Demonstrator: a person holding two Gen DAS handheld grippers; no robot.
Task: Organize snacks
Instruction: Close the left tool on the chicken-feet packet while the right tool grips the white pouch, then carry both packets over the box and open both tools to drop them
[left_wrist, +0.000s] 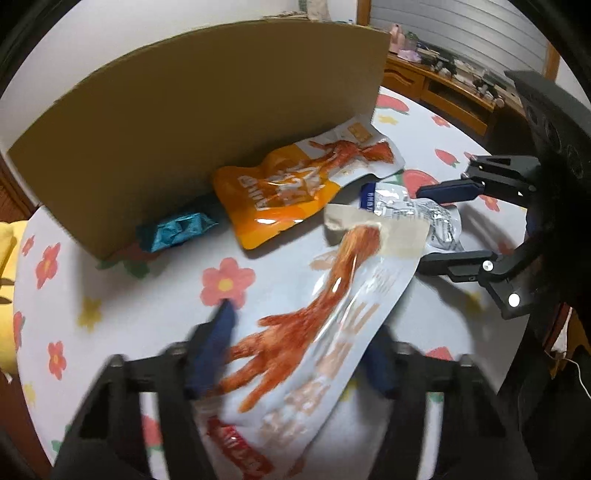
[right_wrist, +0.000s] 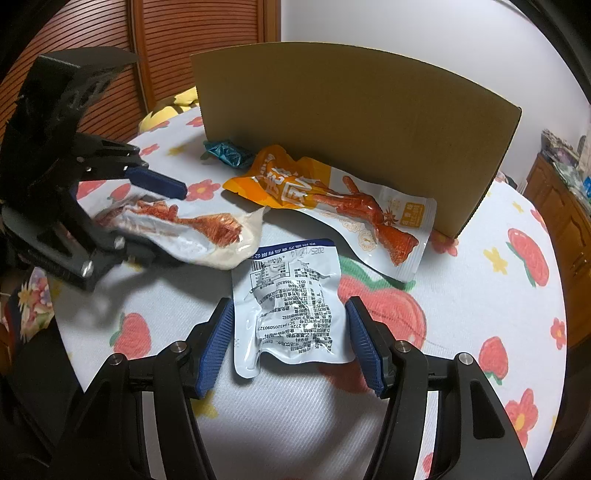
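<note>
- The picking-up step is judged in hand: the long white plastic chicken-foot snack pouch, seemingly lifted, is pinched by the left gripper, though blur obscures the contact.
- Its long axis runs diagonally, away toward the right gripper.
- The silver-white printed foil packet lies flat on the flowered tablecloth, bracketed untouched by that gripper's spread jaws.
- Next, carrying to the brown cardboard box is called for.

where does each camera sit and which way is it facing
Left wrist: rides the left hand-held gripper, looking down along its blue fingers at the white chicken-foot packet; the right hand-held gripper shows at right.
Right wrist: rides the right hand-held gripper, whose blue pads flank the silver packet; the left one shows at left.
Shared: cardboard box, orange packet, teal wrapper, floral tablecloth.
</note>
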